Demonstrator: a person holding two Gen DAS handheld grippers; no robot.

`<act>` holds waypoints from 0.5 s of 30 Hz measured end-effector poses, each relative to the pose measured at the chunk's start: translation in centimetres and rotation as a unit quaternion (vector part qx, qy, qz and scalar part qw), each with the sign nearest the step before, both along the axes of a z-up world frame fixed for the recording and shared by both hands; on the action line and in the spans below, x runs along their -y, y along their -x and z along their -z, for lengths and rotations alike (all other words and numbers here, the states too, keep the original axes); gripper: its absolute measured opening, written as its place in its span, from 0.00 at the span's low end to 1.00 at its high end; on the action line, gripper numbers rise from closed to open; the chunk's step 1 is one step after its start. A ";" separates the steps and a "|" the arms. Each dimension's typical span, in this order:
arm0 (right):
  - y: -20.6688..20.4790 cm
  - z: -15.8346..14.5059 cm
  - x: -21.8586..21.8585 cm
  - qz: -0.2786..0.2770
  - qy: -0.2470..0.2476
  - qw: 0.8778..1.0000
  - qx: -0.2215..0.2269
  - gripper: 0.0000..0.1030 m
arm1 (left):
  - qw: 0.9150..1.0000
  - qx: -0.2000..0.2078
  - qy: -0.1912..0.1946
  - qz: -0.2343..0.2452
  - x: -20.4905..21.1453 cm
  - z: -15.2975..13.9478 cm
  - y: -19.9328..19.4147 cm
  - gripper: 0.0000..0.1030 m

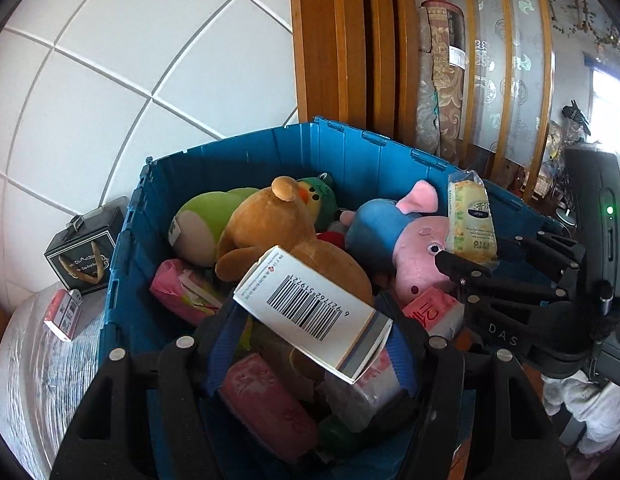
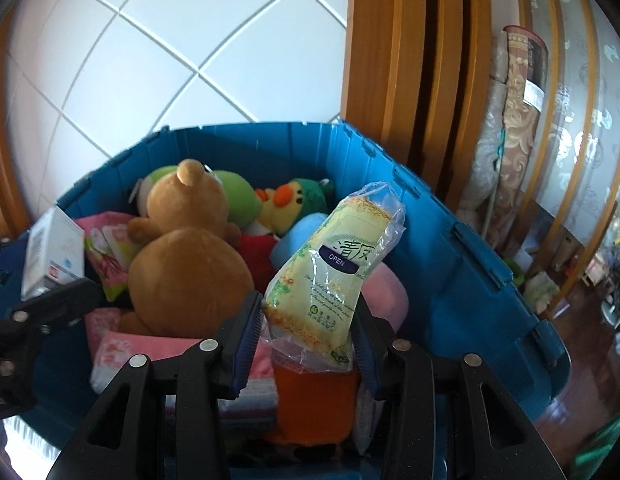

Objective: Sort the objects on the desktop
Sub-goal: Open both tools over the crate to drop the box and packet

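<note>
Over the blue crate [image 1: 214,168], the left gripper [image 1: 310,344] clamped a white barcoded box [image 1: 310,308], its long axis running from far left to near right. To its right, the right gripper [image 2: 306,344] pinched a green wet-wipes pack [image 2: 329,276], standing nearly upright and leaning right, above the brown teddy bear [image 2: 182,264] and other plush toys.

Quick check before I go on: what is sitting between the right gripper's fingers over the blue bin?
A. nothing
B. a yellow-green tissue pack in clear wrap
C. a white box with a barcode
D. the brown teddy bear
B: in the right wrist view the yellow-green tissue pack stands between the right gripper fingers, above the blue bin.
</note>
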State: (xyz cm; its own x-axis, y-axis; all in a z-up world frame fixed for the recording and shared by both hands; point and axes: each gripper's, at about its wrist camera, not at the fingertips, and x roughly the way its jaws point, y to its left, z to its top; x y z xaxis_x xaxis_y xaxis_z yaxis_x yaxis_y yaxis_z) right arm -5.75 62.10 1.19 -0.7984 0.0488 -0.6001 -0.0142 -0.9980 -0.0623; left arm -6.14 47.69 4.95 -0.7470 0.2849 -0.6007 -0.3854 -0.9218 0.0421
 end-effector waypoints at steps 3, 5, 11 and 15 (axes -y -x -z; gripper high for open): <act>0.6 0.5 -0.1 0.005 -0.005 1.000 0.017 0.43 | 1.000 0.008 0.001 -0.001 0.0 0.2 0.2 0.63; 0.7 0.7 -0.2 0.006 -0.008 1.000 0.022 0.44 | 1.000 0.010 0.004 -0.002 -0.1 0.2 0.2 0.63; 0.8 0.9 -0.2 0.011 -0.014 0.999 0.032 0.75 | 1.000 0.009 0.002 -0.002 0.2 0.2 0.2 0.73; 0.7 0.8 -0.2 0.019 -0.018 0.999 0.031 0.97 | 1.000 0.004 -0.001 -0.002 0.4 0.0 0.0 0.78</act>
State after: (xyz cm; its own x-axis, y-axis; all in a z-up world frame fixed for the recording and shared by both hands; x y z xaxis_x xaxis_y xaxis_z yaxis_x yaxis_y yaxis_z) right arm -6.41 62.27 0.34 -0.7566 0.1002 -0.6462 -0.0460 -0.9939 -0.1002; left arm -6.13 47.31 4.92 -0.7432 0.2844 -0.6056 -0.3828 -0.9231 0.0363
